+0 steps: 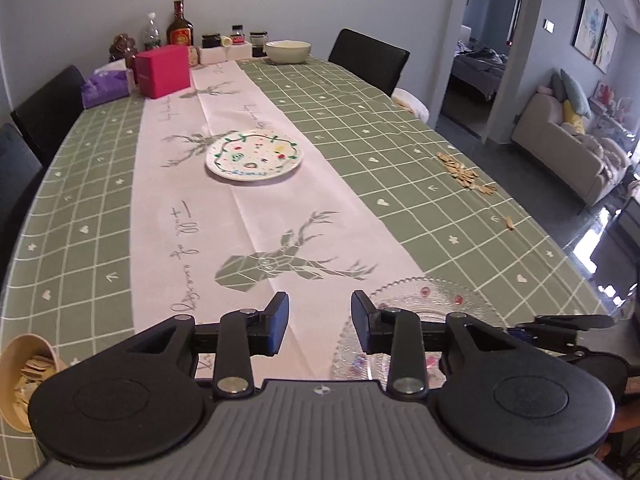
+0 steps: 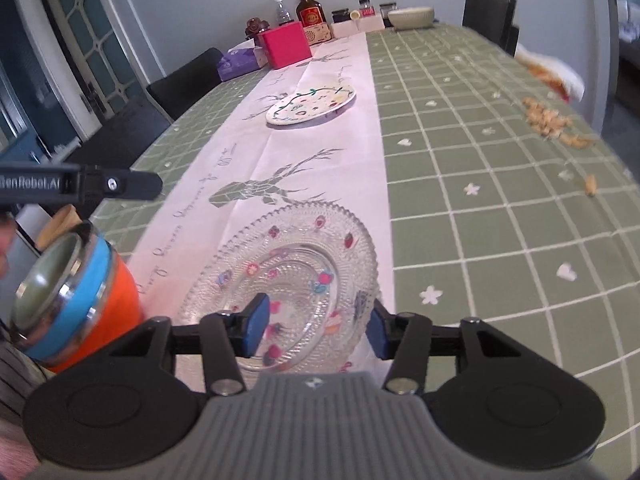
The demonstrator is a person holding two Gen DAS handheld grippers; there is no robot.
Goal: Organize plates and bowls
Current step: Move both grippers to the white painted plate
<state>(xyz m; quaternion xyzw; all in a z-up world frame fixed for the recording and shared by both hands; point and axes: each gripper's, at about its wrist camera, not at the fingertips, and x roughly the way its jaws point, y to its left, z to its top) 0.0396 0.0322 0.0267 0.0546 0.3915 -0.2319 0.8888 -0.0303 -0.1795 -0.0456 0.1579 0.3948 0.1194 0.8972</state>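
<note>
**Both tongs open over the near end of the surface**

My left tongs point(image 1: 320, 326) hang above the surface point(image 1: 400, 128) with the jaws spread apart and nothing between them; below the gap lies the pale runner point(image 1: 240, 208) with its printed stag. My right tongs point(image 2: 314, 330) are likewise spread wide and hold nothing. They sit low over the glass plate point(image 2: 296, 248), which lies flat on the near end of the runner, its beaded rim lapping onto the green checked cloth on the right. A smaller glass dish point(image 2: 296, 300) with coloured spots rests inside that plate, and my right tongs' blue pads point(image 2: 256, 330) stand to either side of it; I cannot tell whether they touch the glass.

Farther along the runner, well apart from the glass plate, the white painted plate point(image 1: 254, 156) lies flat. At the far end, near the bottles and jars, stands the pale bowl point(image 1: 288, 51), upright, beside the black chair.

A pink box point(image 1: 163, 70) and a purple tissue pack point(image 1: 106, 88) sit at the far left. Scattered shells point(image 1: 464, 174) lie on the green cloth to the right. In the right wrist view an orange and blue cup point(image 2: 76, 300) stands just left of the glass plate.
</note>
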